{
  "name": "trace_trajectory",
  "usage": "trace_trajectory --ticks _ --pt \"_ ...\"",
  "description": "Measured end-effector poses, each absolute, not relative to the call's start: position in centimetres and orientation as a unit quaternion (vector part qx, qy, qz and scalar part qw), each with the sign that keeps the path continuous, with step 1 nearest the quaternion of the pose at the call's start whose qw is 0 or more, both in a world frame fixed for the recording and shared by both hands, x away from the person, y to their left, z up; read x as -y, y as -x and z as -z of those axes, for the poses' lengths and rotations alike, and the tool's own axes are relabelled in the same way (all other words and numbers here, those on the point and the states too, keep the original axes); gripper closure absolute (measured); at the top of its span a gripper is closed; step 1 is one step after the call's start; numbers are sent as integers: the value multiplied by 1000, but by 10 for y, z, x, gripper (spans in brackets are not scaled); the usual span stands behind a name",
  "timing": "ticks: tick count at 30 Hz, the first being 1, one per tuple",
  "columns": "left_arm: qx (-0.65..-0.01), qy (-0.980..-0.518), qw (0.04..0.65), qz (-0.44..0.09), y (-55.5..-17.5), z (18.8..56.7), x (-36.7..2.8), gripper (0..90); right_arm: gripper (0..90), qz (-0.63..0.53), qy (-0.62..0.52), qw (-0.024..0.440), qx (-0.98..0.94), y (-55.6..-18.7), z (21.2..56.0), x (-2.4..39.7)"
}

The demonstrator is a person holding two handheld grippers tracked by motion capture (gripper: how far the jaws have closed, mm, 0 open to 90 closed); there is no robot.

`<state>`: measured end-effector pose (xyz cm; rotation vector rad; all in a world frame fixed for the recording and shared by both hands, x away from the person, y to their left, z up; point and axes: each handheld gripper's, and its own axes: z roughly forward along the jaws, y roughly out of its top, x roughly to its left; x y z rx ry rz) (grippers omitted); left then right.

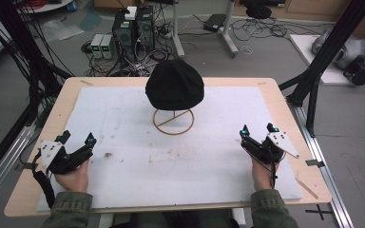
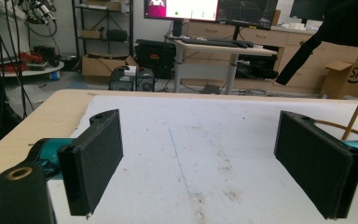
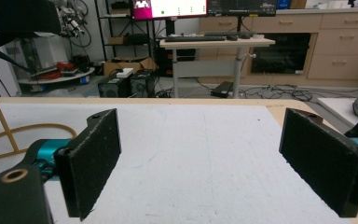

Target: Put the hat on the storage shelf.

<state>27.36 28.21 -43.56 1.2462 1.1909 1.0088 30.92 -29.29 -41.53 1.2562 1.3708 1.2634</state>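
Observation:
A black beanie [image 1: 175, 84] sits on a thin wooden stand with a ring base [image 1: 173, 121] at the middle back of the white mat [image 1: 133, 161]. My left gripper [image 1: 78, 138] rests near the front left of the mat, open, with nothing between its pads [image 2: 95, 161]. At the front right, my right gripper [image 1: 257, 128] is open too, its pads [image 3: 91, 158] wide apart and empty. The stand's ring [image 3: 23, 133] shows at the left edge of the right gripper view, and the beanie [image 2: 340, 28] shows at the top right of the left gripper view.
The mat lies on a wooden table [image 1: 52, 114]. Black frame posts [image 1: 330, 42] stand at the table's right and left sides. Computers [image 1: 133, 28], cables and desks fill the floor beyond the far edge. Small dirt specks [image 1: 108, 154] mark the mat.

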Motion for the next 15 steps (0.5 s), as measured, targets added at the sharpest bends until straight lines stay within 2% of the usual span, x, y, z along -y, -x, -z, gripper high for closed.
trace_trajectory --ticks 15 --pt "-501 -529 542 -420 -276 436 -282 156 118 -505 -498 436 -554 -309 414 295"
